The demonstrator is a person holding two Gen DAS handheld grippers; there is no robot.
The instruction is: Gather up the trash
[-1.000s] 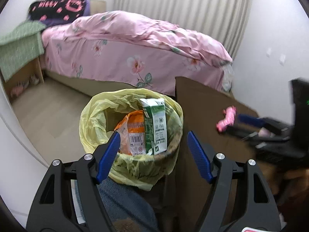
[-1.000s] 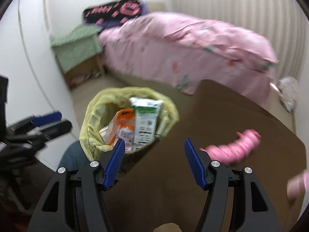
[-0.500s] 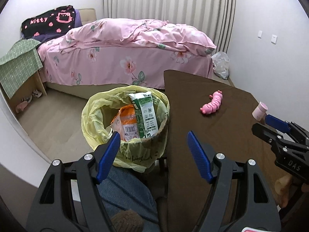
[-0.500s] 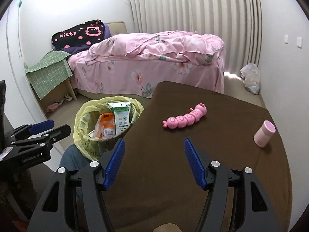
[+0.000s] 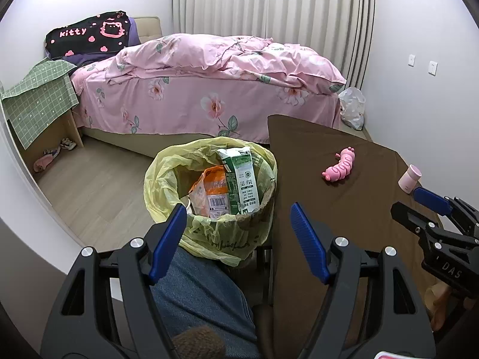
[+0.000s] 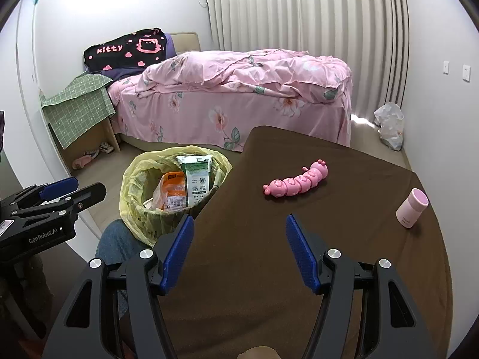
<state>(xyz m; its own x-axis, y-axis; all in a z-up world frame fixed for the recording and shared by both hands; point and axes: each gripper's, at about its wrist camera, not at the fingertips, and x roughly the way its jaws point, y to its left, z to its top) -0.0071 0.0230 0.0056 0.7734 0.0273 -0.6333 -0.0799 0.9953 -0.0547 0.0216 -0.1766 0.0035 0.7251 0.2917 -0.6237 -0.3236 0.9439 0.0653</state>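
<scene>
Our jaws stand apart on both sides, with nothing between them. Ahead of the left gripper [image 5: 238, 224], just past its fingertips, we see the trash bin [image 5: 209, 206] lined with a yellow bag, a green-and-white carton [image 5: 241, 179] and an orange packet [image 5: 211, 193] standing in it. The bin touches the edge of the brown table [image 6: 254, 239]. The right gripper [image 6: 236, 234] hangs over that table; beyond its fingertips lies a pink caterpillar toy [image 6: 296, 183], and further right of the jaws stands a small pink bottle [image 6: 411, 208], upright.
</scene>
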